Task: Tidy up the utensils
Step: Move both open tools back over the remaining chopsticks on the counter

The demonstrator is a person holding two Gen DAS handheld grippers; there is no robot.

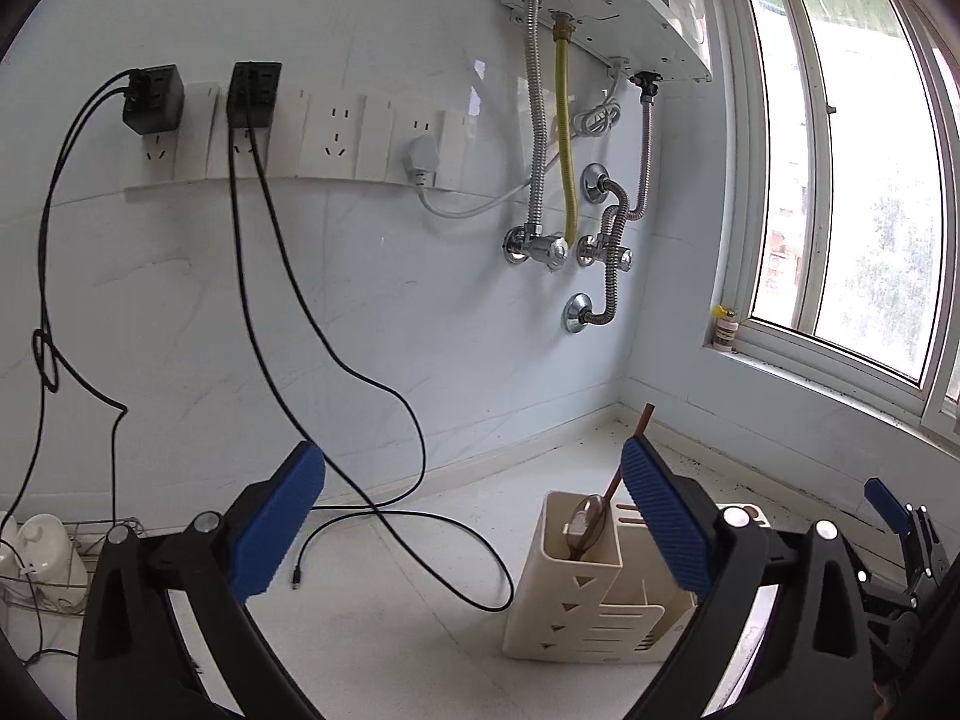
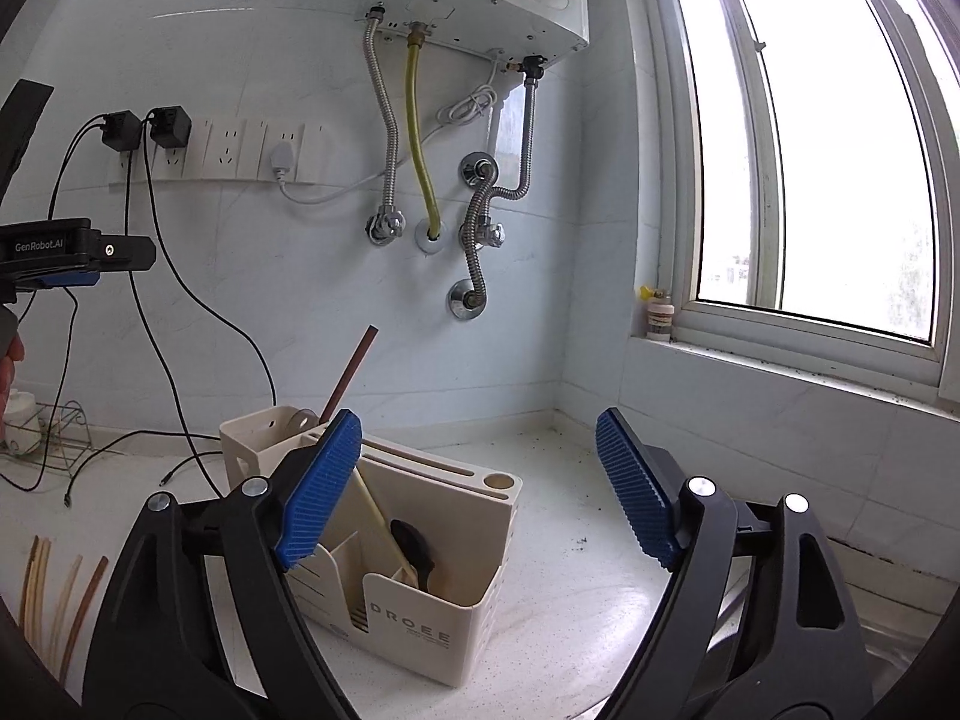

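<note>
Both tongs, left tongs (image 1: 474, 516) and right tongs (image 2: 480, 483), gape empty. Cream plastic slotted utensil caddy (image 2: 420, 618) just beyond, spoon (image 2: 414, 546) already binned (loose chopsticks (image 2: 54, 588) left of right tongs, presumably pending).

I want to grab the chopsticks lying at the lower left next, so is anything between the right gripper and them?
Nothing visible blocks them. The chopsticks lie on bare counter left of the open right gripper, apart from the utensil holder.

Utensil holder (image 2: 420, 618) on counter (image 2: 570, 540), spoon (image 2: 414, 546) inside, chopsticks (image 2: 54, 594) apparently left.
</note>
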